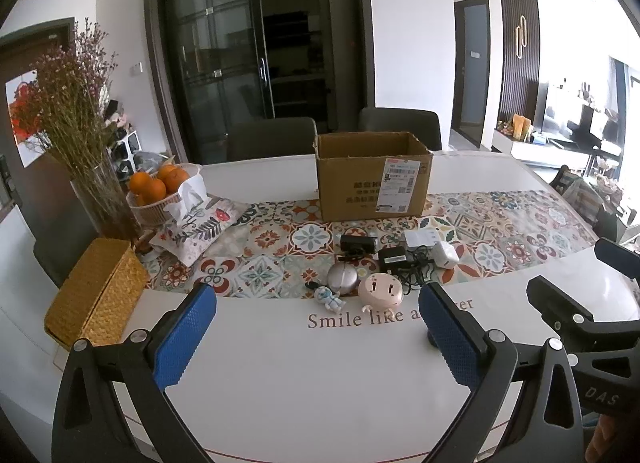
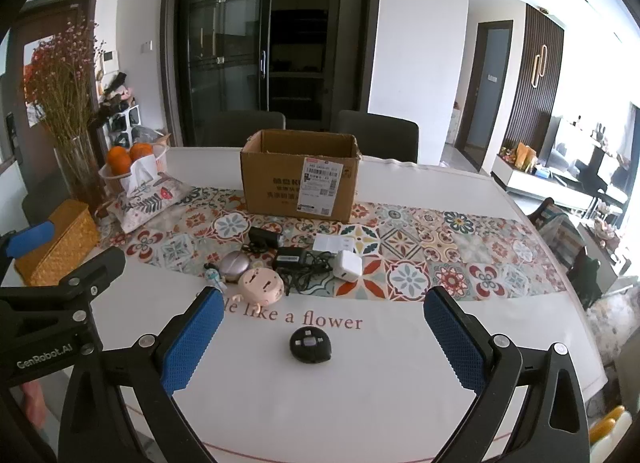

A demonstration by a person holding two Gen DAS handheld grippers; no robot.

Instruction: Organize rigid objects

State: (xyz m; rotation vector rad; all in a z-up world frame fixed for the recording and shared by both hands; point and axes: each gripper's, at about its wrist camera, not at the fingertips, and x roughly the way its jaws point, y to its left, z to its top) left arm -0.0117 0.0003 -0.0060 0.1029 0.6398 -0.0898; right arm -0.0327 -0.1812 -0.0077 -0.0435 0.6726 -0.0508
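Fob (image 2: 310, 344) solely in right-wrist view

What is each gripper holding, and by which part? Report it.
Nothing is held. The left gripper and right gripper both stand open above the table.

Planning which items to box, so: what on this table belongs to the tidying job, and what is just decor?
Job: cardboard box, black adapter, white charger, pink round gadget, silver case, black round remote.
Lying about: oranges, tissue pouch, wicker box, dried flowers.
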